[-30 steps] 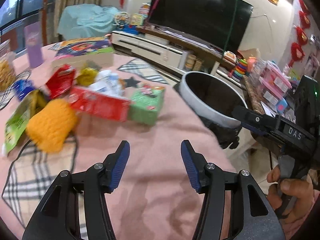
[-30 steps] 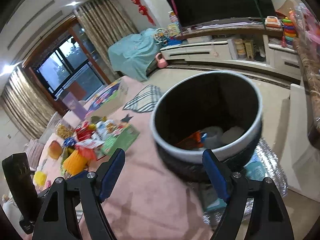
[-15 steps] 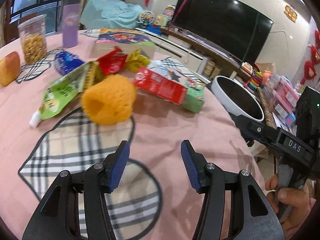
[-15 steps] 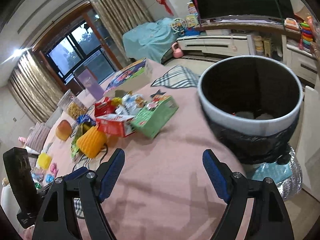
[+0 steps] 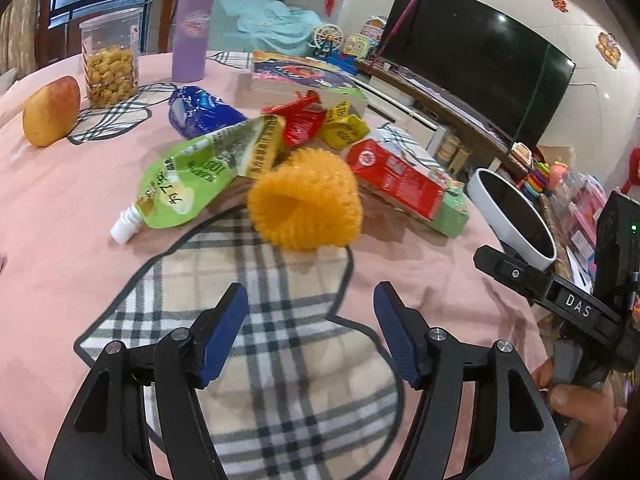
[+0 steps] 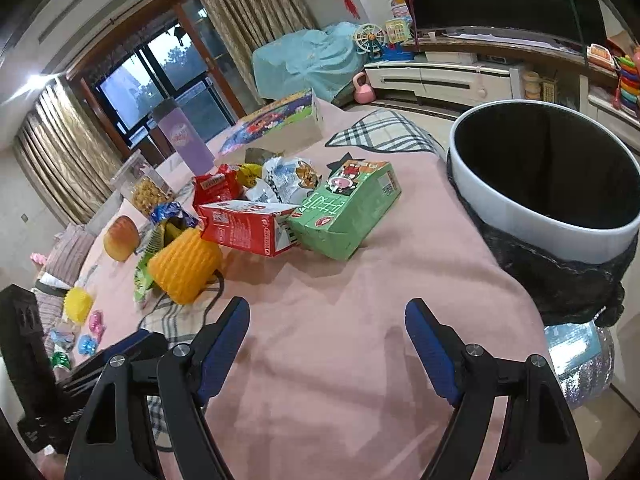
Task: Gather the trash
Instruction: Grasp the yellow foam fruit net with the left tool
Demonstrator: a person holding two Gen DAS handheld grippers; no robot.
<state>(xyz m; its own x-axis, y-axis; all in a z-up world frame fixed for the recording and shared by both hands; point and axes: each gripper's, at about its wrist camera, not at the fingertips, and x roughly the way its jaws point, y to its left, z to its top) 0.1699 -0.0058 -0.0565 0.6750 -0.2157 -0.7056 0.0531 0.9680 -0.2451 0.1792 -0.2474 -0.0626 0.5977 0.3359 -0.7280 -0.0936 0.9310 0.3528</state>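
A heap of trash lies on the pink tablecloth: an orange foam net (image 5: 306, 199) (image 6: 185, 266), a green spout pouch (image 5: 196, 172), a red carton (image 5: 394, 178) (image 6: 244, 228), a green carton (image 6: 346, 210), red (image 5: 302, 118), yellow (image 5: 344, 126) and blue (image 5: 200, 110) wrappers. The white bin with a black liner (image 6: 544, 184) (image 5: 512, 216) stands past the table's right edge. My left gripper (image 5: 310, 334) is open and empty, just short of the orange net. My right gripper (image 6: 326, 342) is open and empty over bare cloth, left of the bin.
An apple (image 5: 50, 110), a snack jar (image 5: 110, 64), a purple bottle (image 5: 190, 36) and a puzzle box (image 5: 300, 78) stand behind the heap. Small toys (image 6: 80, 304) lie at the table's left. A TV (image 5: 476, 54) and cabinet are beyond.
Both grippers have swung left, away from the bin and toward the trash heap. The left gripper has closed in on the orange net. Both stay open and empty.
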